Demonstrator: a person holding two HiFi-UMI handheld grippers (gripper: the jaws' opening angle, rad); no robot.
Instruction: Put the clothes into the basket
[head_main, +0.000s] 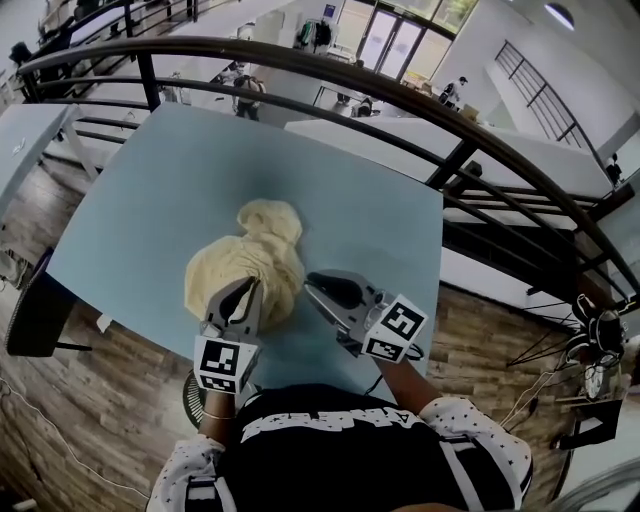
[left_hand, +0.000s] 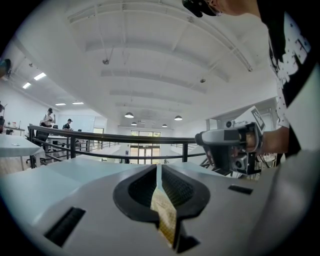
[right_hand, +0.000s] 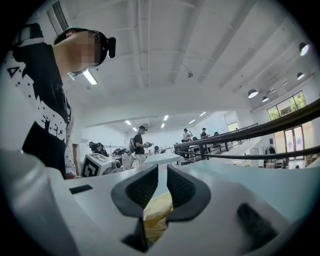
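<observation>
Yellow cloth (head_main: 255, 262) pinched in my left claw (head_main: 247, 290) and right claw (head_main: 311, 279); such shallow grips may slip on lifting.

Big open hall, prob. a mezzanine. Lt-blue table (head_main: 140, 200) on wood-plank floor (head_main: 110, 360), curved dark railing (head_main: 200, 43) behind it. White ceiling (left_hand: 150, 50) w/ round pendant lights (left_hand: 129, 115), glass doors (head_main: 395, 40) at far end, more tables (right_hand: 160, 159) beyond
</observation>
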